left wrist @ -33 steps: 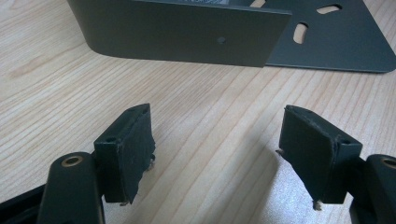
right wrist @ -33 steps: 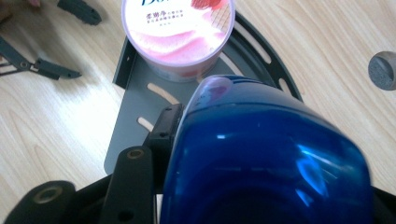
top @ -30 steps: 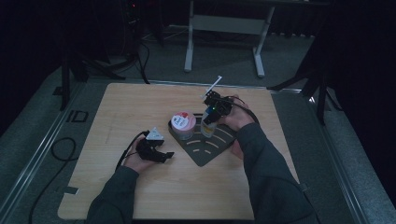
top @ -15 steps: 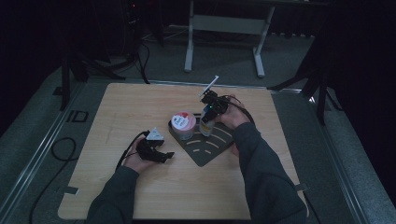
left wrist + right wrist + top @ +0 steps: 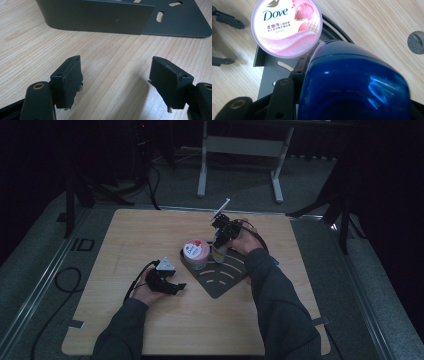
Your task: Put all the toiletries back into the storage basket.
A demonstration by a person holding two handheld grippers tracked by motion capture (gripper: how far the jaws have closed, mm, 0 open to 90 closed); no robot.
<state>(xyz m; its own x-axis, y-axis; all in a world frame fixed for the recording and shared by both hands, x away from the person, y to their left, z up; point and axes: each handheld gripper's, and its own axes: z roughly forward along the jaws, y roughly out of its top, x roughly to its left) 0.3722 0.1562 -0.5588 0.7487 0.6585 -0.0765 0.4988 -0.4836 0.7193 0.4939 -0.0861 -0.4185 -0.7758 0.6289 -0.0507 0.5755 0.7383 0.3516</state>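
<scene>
Right gripper (image 5: 219,246) clamped on blue bottle (image 5: 354,82), held over dark rack (image 5: 220,275), just beside Dove tub (image 5: 286,27) standing on that rack. Left gripper (image 5: 117,82) resting on table (image 5: 125,235) near rack edge, jaws wide apart, nothing between.

Risks, judged: bottle lowered too close could knock tub off rack; smooth curved bottle could slip or twist in jaws; tilted set-down could tip it over.

Count: 1 bottle, 1 tub, 1 rack, 2 grippers.
</scene>
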